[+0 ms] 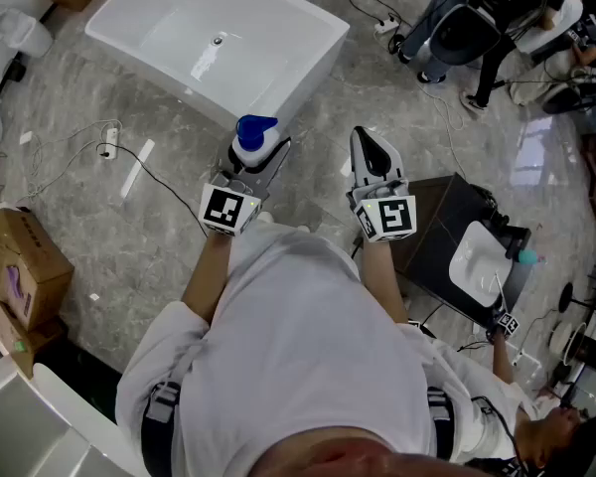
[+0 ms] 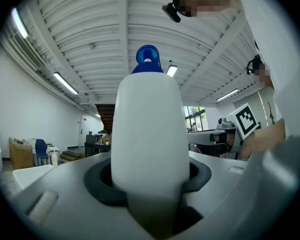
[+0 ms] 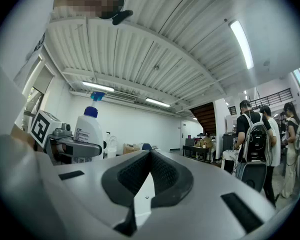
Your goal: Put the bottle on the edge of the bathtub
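Near side first. The left gripper (image 1: 257, 159) is clamping the white bottle (image 1: 255, 135), its pads pressing on both sides of the body. The bottle, with its blue cap (image 1: 257, 124) on top, is riding upright in the jaws, off the floor and just short of the bathtub's (image 1: 303, 73) near corner, not touching the rim. The right gripper (image 1: 368, 139) is hovering beside it, right of that corner, jaws closed together on nothing. A cardboard box (image 1: 20, 266) is sitting on the floor, well left of the bathtub.
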Motion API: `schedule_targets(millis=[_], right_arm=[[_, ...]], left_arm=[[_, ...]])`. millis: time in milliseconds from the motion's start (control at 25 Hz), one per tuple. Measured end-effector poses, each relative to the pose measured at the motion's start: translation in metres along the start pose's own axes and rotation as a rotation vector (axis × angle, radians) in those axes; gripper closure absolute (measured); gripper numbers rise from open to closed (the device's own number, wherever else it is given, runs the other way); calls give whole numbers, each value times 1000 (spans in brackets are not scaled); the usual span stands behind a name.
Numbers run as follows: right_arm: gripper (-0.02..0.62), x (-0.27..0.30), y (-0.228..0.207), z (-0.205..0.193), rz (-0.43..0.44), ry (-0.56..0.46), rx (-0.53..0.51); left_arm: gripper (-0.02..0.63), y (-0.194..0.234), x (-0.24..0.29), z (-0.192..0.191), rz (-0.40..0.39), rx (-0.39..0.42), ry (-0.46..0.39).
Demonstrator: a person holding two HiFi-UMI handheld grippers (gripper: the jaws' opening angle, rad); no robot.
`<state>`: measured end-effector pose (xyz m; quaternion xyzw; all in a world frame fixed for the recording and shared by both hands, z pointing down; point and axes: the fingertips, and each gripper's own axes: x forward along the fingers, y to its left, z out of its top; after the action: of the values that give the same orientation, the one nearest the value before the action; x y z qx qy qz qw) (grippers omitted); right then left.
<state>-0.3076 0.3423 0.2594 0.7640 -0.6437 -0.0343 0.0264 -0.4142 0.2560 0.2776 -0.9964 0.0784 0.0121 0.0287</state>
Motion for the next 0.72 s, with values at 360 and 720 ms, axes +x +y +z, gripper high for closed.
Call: schedule_targets(millis=[360,720], right_arm=[[595,1,8,-5,-16,-5,40],[595,2,16,-10,-62,17,44]], left_arm=[[364,8,-9,1,-11,-2,14],[364,14,-13,-5,-59,-26,25]])
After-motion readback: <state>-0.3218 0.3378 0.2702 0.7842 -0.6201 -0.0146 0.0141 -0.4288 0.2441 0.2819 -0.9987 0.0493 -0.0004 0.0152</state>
